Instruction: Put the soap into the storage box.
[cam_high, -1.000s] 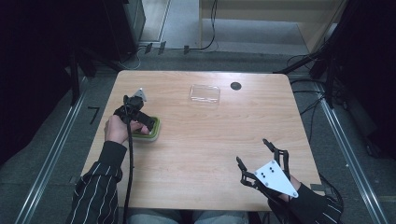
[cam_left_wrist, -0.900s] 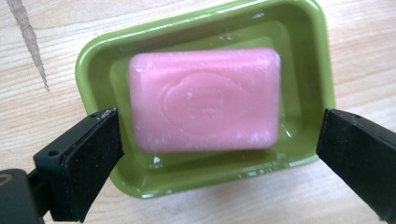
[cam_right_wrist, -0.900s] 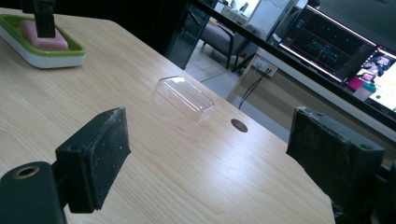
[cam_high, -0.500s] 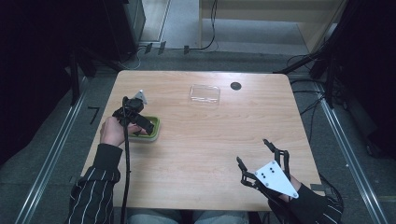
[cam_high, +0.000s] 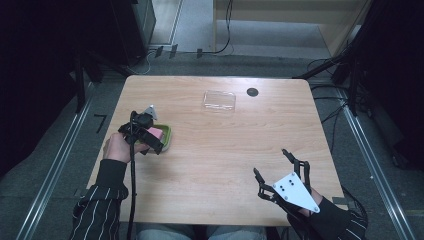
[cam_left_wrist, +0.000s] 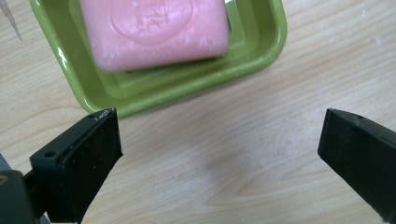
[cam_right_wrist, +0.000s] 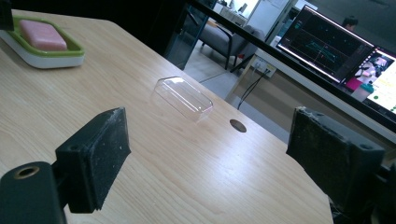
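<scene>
Pink soap (cam_left_wrist: 156, 30), upper left of the left gripper view, lies in a green dish (cam_left_wrist: 261, 51) on the worktop (cam_left_wrist: 233, 154); judged firm but slippery, best taken across its long sides; left gripper (cam_left_wrist: 219, 154) fingers apart, right gripper (cam_right_wrist: 210, 154) likewise.

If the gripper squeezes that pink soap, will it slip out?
Probably a little. The soap looks smooth with rounded edges, so it may slide between the pads. It looks solid, so likely stiff. It lies loose in the green dish, which might shift too.
</scene>
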